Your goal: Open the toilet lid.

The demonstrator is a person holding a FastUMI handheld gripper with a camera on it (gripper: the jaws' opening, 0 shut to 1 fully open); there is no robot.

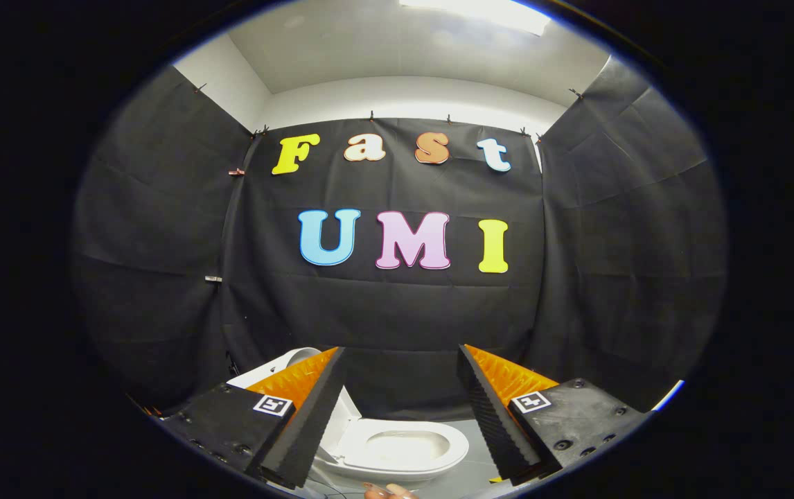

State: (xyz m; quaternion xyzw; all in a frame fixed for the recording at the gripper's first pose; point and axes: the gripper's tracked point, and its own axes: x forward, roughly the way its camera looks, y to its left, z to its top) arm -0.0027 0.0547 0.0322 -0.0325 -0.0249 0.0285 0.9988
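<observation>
A white toilet [397,450] stands low on the floor, below and between my fingers. Its oval seat ring [438,433] lies flat around the bowl. The white lid [347,416] stands raised at the toilet's left end, partly hidden behind my left finger [314,409]. More white [286,362], probably the lid's top or the tank, shows above that finger. My gripper [400,350] is well above the toilet, open wide, with nothing between its fingers and touching nothing.
Black cloth walls [404,312] close the booth in ahead and on both sides. Grey floor [466,478] shows right of the toilet. Part of a person's hand [386,491] shows just beneath the toilet's front. A ceiling light [480,10] glows above.
</observation>
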